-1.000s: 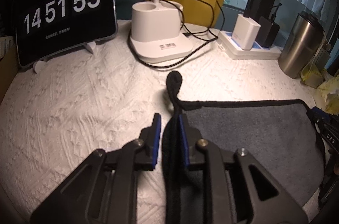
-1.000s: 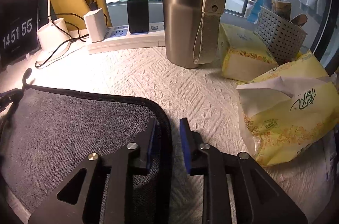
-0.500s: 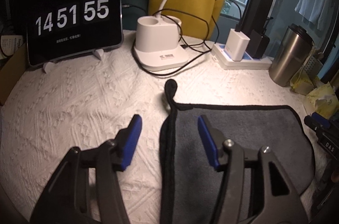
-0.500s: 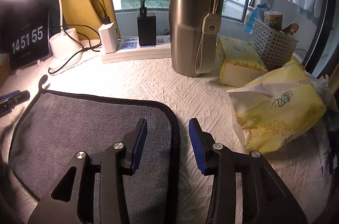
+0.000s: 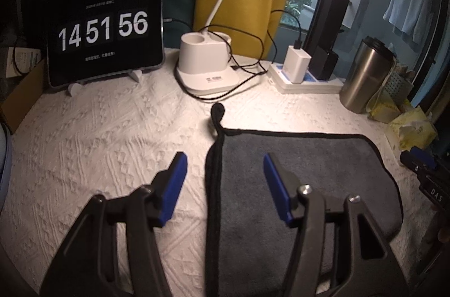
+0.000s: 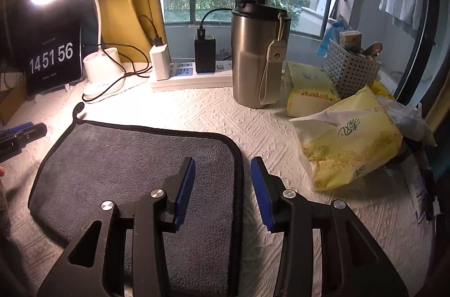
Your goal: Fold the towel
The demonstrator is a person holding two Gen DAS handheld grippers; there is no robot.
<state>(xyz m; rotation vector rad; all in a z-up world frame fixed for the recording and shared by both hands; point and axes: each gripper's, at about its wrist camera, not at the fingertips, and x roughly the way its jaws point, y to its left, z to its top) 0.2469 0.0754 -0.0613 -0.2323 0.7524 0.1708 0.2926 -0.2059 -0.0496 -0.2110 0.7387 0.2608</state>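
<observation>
A dark grey towel (image 5: 303,170) with black trim lies flat on the white textured table cover; it also shows in the right wrist view (image 6: 135,165). Its hanging loop (image 5: 217,111) sticks out at the far left corner. My left gripper (image 5: 223,165) is open and empty, raised above the towel's left edge, straddling the black trim. My right gripper (image 6: 222,170) is open and empty, raised above the towel's right edge. Each gripper's tip shows at the edge of the other's view: the right one (image 5: 422,165) and the left one (image 6: 19,134).
At the back stand a tablet clock (image 5: 104,35), a white lamp base (image 5: 208,63) with cables, a power strip (image 6: 191,72) with chargers and a steel tumbler (image 6: 258,55). Yellow tissue packs (image 6: 351,145) and a grey basket (image 6: 351,66) crowd the right side.
Both grippers let go of the towel's edges, opened wide and pulled up and back. The towel now lies flat.
</observation>
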